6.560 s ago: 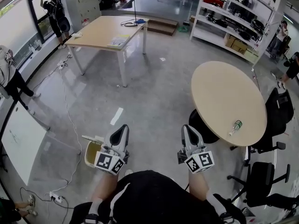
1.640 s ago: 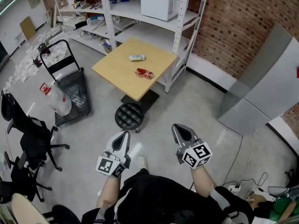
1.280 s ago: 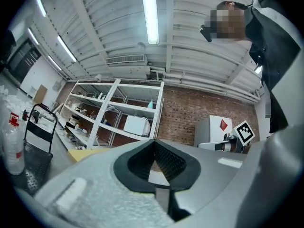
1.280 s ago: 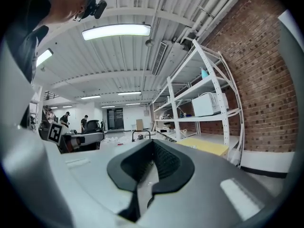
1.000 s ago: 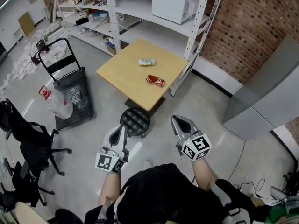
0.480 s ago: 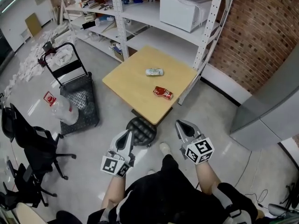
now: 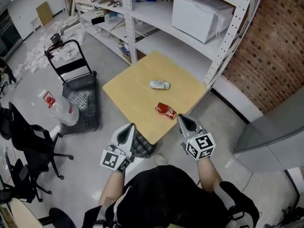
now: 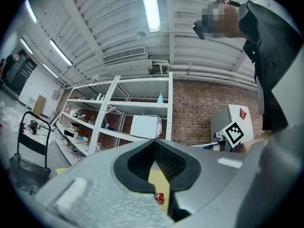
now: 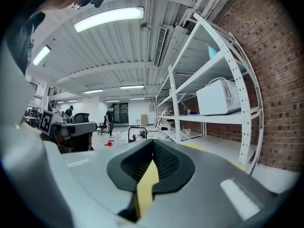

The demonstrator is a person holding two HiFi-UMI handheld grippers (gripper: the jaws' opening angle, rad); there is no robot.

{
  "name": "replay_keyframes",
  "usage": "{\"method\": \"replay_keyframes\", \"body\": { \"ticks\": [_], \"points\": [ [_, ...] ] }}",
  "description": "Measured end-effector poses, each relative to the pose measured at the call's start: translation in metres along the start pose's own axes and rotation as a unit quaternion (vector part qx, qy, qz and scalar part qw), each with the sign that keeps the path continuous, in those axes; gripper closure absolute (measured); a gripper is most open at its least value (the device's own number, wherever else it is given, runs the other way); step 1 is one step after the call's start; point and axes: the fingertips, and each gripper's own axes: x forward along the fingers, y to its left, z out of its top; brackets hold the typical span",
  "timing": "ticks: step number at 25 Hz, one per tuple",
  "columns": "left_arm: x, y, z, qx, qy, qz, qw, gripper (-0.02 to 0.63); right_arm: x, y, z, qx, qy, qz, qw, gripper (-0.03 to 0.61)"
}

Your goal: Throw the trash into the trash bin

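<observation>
**Two pieces of trash on the table, both grippers empty and closed**

The crushed red can (image 7: 166, 110) lies just right of the middle of the head view, near the closest corner of the square wooden table (image 7: 128, 91). A pale crushed bottle (image 7: 160, 85) lies on its side a little above it in the frame, nearer the table's centre and apart from the can. Both rest flat on the tabletop and nothing touches them.

My right gripper (image 7: 186, 124) sits just below and right of the can, its tip over the table's near edge. In the right gripper view its jaws are pressed together at the tips with nothing between them, and only a strip of tabletop shows through the gap behind the pads. My left gripper (image 7: 127, 133) is at lower centre-left, by the table's lower corner. Its jaws also meet at the tips and carry nothing. In the left gripper view the red can shows through the gap below the pads.

A dark round stool (image 7: 141, 146) stands under that corner, between the two grippers. Behind the table, along the top of the frame, stands a white shelving rack (image 7: 137, 20) with a white microwave (image 7: 202, 17) on one shelf, against a brick wall (image 7: 268, 51). At left are a black hand trolley (image 7: 78, 96), a clear bag with a red label (image 7: 61, 113) beside it, and black office chairs (image 7: 31, 139). A grey cabinet (image 7: 278, 132) fills the right edge.
</observation>
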Motion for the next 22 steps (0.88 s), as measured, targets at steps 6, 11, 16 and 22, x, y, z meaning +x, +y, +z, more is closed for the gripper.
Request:
{"method": "replay_keyframes", "body": {
  "ticks": [6,11,16,22],
  "points": [
    [0.043,-0.001,-0.021,-0.01,0.025,-0.014,0.9995,0.612,0.04,-0.043,-0.023,0.004,0.055,0.023,0.998,0.572],
    [0.066,0.015,-0.055,0.0,0.06,0.01,0.9981,0.612,0.074,-0.056,-0.061,-0.018,0.112,0.053,0.992,0.535],
    [0.074,0.023,-0.094,-0.024,0.087,0.042,0.995,0.612,0.086,-0.052,-0.11,-0.018,0.172,0.084,0.981,0.506],
    [0.066,0.021,-0.135,-0.054,0.121,0.06,0.9894,0.612,0.083,-0.054,-0.155,-0.017,0.224,0.098,0.969,0.458]
  ]
}}
